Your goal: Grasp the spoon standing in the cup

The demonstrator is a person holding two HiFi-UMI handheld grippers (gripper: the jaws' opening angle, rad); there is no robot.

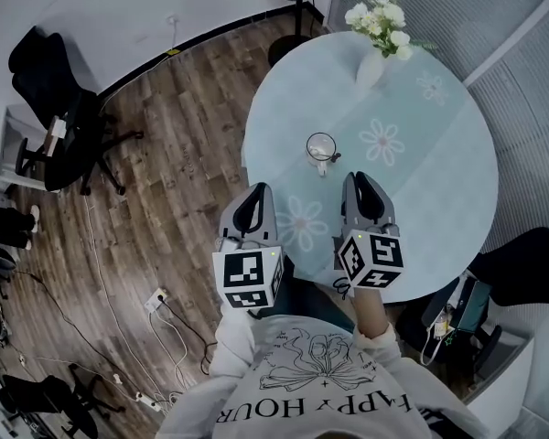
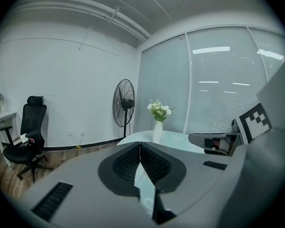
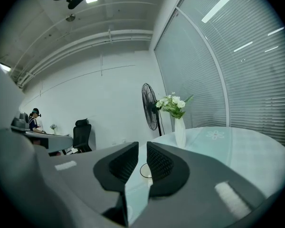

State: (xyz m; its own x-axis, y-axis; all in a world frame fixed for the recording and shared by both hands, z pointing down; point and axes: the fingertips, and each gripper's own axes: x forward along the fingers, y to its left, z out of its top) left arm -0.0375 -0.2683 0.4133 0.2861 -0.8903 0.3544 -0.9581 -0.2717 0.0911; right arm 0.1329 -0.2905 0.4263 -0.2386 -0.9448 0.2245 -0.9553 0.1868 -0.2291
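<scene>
Head view: the glass cup (image 1: 321, 147) stands on the round table (image 1: 439, 181), just ahead of the left gripper (image 1: 256, 192) and right gripper (image 1: 361, 181); its spoon is indistinct. Left gripper view: jaws together, empty. Right gripper view: jaws narrowly parted, the cup beyond them. The grasp is not yet made.

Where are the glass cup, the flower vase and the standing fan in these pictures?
glass cup (image 1: 311, 140): head view, on its rim.
flower vase (image 1: 370, 69): head view, on its white body.
standing fan (image 2: 124, 101): left gripper view, on its round grille.
</scene>
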